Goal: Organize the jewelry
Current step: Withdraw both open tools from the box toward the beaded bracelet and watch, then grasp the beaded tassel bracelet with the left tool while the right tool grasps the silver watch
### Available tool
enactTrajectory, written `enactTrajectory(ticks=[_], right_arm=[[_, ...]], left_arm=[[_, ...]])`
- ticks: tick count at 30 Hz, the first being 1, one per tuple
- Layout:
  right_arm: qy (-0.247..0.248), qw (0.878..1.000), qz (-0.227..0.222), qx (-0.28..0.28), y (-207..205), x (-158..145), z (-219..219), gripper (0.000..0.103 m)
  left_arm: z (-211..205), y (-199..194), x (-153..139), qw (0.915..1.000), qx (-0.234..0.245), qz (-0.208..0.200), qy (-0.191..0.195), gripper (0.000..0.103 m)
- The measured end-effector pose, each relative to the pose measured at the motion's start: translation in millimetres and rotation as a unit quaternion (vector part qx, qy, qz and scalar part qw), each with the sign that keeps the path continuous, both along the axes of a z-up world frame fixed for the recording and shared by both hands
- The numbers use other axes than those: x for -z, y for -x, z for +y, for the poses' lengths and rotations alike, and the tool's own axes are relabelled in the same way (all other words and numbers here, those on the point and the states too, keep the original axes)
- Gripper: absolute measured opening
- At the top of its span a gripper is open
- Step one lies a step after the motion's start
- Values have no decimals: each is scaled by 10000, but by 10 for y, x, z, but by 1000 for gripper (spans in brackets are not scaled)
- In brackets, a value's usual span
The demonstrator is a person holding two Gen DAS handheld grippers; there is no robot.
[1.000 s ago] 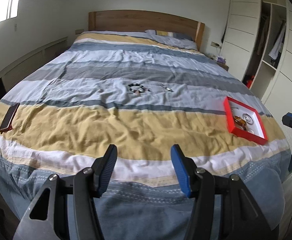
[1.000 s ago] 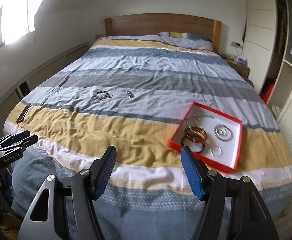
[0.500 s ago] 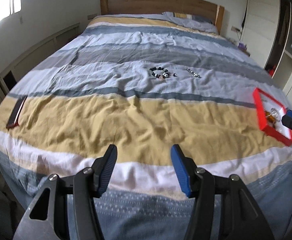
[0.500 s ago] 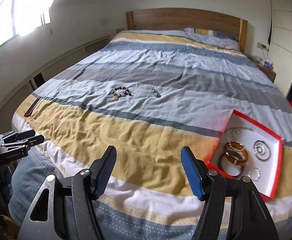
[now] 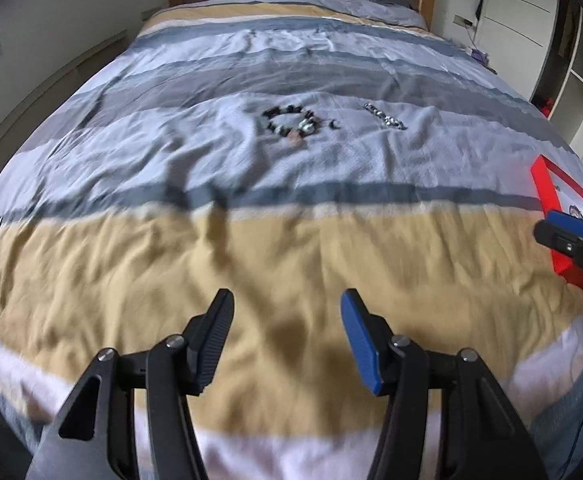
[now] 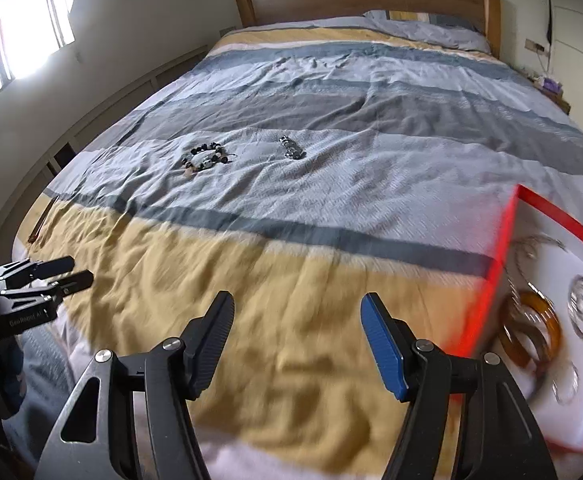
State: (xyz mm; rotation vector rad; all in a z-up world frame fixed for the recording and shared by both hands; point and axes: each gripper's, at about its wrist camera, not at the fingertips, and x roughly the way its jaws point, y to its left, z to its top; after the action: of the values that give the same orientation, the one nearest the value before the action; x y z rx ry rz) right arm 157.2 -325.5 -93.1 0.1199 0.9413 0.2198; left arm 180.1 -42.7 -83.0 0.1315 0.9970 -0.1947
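Our left tool and right tool hover over the yellow stripe of the bed, both spread open, gripping nothing. Red box just right; farther up, the bead bracelet and chain lie apart.

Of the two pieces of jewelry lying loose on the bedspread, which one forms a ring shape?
The dark beaded bracelet, lying as an open loop. The silver chain bracelet beside it, on the red box's side, lies stretched in a short straight line.
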Motion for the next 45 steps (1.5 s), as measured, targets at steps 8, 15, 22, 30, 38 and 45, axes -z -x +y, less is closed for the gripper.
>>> enactTrajectory(ticks=[8,15,22,30,38,45], right_arm=[[71,9991,-131,-409,-718,92,199,66],[197,9978,-248,-588,-1313,146,346,66],[303,9963,-182,-779,-1757,319,537,66],[417,9960,-33,-796,-2015,567,633,49],[339,9968,-81,-717,-2098,647,578,34],[390,9970,-189,-644,-2165,639,575,32]], left_arm=[[-220,-943,46,9987,419,-228,174,54],[-308,-1694,182,9986,427,-281,152,54],[-352,-2001,417,9979,600,-236,32,54],[-326,-2119,526,9969,676,-241,307,60],[-401,-2247,579,9959,804,-257,318,60],[-380,-2285,584,9953,806,-261,479,59]])
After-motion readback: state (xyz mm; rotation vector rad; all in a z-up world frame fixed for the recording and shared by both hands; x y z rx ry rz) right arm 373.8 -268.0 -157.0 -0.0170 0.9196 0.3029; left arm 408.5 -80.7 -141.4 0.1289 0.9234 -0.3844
